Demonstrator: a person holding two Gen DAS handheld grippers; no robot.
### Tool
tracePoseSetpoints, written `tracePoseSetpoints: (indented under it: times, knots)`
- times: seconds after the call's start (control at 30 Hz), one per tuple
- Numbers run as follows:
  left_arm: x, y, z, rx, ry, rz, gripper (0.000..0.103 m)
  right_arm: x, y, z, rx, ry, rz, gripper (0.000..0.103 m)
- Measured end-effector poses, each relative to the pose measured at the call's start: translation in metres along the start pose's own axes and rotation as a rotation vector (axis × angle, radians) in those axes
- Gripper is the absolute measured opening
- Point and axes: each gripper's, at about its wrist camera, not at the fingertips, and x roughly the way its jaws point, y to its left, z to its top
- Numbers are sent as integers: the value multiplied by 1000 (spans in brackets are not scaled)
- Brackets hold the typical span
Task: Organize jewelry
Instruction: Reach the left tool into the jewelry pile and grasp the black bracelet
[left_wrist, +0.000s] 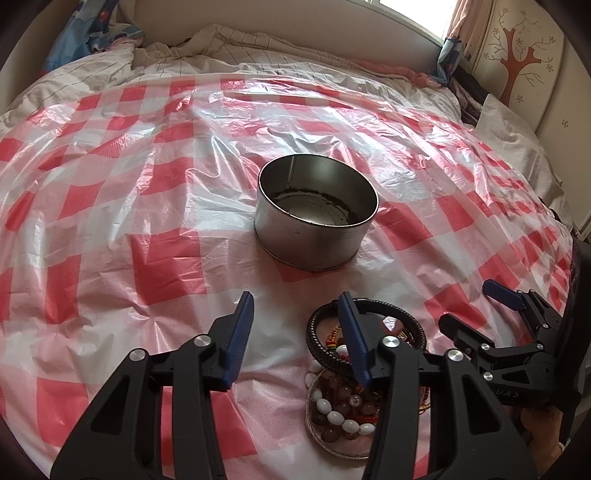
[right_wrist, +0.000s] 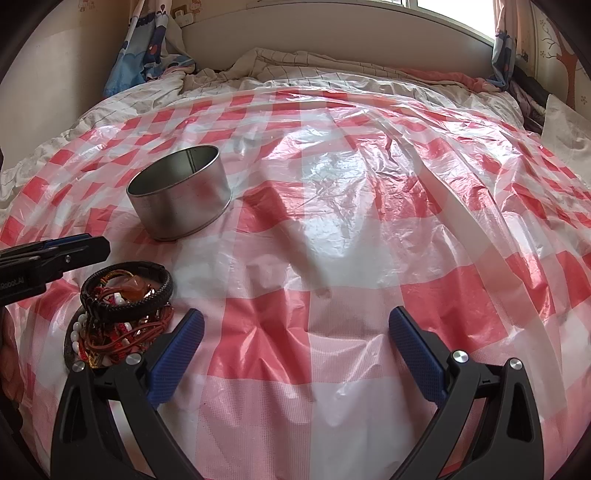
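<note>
The left gripper (left_wrist: 295, 306) is hovering with its 2 blue fingers spread apart and gripping nothing, its right finger crossing in front of the black braided bracelet (left_wrist: 402, 314) that is topping a heap of bead bracelets (left_wrist: 338, 410) and red cords on a shallow round lid (left_wrist: 345, 448). The right gripper (right_wrist: 295, 325) is also hanging wide apart over the red-and-white checked plastic sheet (right_wrist: 332, 221), just right of that heap (right_wrist: 122, 314). The round metal tin (left_wrist: 317, 212) is standing upright just beyond the jewelry, holding none of it.
</note>
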Motion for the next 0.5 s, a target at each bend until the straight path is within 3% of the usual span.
tracePoseSetpoints:
  times: [0.07,0.23,0.3,0.37,0.5]
  knots:
    - [10,0,-3,8,35,20,36,1,0,0,-1,-2,-7,96]
    - [16,-15,-12,115,77,32,6,1,1,1,-11,1,-23,96]
    - [12,-19,-12,139,83,14,5,1,2,1,-14,1,-26,96]
    - [3,-16,-11,116,82,-52,4,1,2,1,-13,0,-25,96]
    - [-22,5,-8,40,34,-75,0,1,2,1,-14,0,-26,96]
